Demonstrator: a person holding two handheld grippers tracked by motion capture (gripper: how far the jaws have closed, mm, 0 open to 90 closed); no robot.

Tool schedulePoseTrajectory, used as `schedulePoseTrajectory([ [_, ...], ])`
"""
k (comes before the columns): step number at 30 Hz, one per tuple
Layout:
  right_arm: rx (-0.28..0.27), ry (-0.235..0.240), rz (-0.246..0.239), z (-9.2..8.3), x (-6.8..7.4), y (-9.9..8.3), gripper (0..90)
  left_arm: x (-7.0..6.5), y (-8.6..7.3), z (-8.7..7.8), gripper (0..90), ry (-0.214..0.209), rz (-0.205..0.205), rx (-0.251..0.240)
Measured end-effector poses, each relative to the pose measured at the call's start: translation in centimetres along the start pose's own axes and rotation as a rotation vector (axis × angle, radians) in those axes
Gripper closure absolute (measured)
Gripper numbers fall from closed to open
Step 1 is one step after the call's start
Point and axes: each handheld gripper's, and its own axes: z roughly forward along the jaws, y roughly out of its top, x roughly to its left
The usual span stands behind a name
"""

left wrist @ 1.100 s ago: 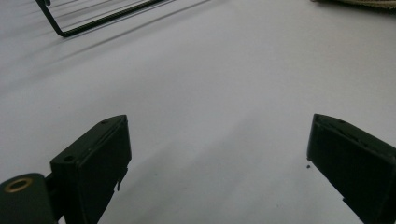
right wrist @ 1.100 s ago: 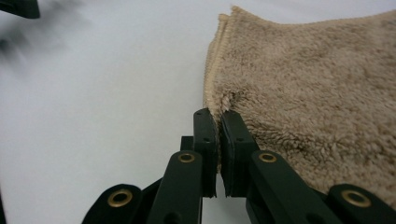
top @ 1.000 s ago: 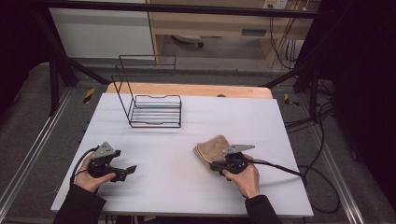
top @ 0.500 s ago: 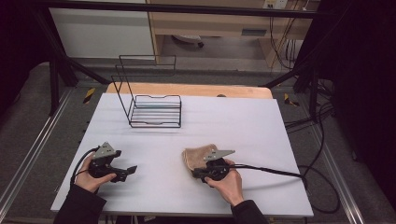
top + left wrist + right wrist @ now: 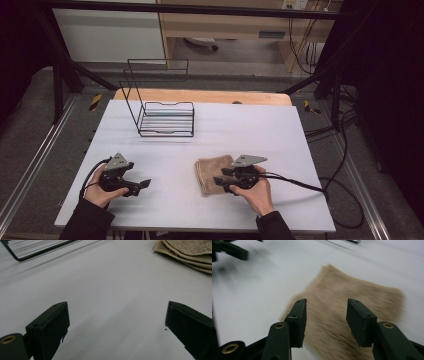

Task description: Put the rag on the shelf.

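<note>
high view: white table point(image 5: 250, 125), me at the near edge with a claw in each hand. my left gripper point(image 5: 142, 185) rests on the table at the near left, well apart from everything else, jaws pointing toward the middle. my right gripper point(image 5: 220, 180) sits at the near right, its jaws reaching over the right edge of the folded tan towel point(image 5: 212, 172), which lies flat on the table a little right of centre, just beside my right hand point(image 5: 255, 192). a black wire rack point(image 5: 165, 117) stands toward the far left of the table, well apart from the towel. cable point(image 5: 300, 182) trails off from the right claw toward the right edge. left gripper view: both black jaws stand wide, bare tabletop between them, nothing held, so this claw is released. the towel's stacked folds point(image 5: 190, 252) show at the upper right corner, and a bit of the rack's base wire point(image 5: 37, 252) at the upper left. right gripper view: picture is smeared by motion, so edges are soft. the jaws have just been opening; they stand apart with a clear gap, the towel point(image 5: 362, 297) lying flat below and beyond them. as far as the blur lets me judge, neither pad presses the cloth, so this claw is released too. my other gripper point(image 5: 229, 251) shows faintly at the far upper left.
</note>
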Motion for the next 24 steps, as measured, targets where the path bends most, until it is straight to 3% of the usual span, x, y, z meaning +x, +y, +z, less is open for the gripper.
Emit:
schedulePoseTrajectory([
  [3,0.010,-0.066,0.026,-1.4,-2.1,-1.3,49.6,-0.6,0.4,0.4,5.5,-0.005,0.002,0.007],
  [8,0.038,-0.099,0.046,-2.3,-3.5,-3.0,51.6,-2.2,1.3,1.5,7.3,-0.014,-0.001,0.015],
  [16,0.035,-0.064,0.060,-2.3,-3.6,-3.8,59.1,-6.0,3.3,3.6,12.1,-0.064,0.000,0.014],
  [20,0.059,-0.058,0.062,-1.9,-3.6,-3.9,64.4,-7.7,4.2,4.8,19.1,-0.089,-0.014,0.016],
  [24,0.074,-0.060,0.097,-1.8,-3.5,-4.0,66.6,-9.7,5.3,6.0,26.2,-0.124,-0.031,0.033],
])
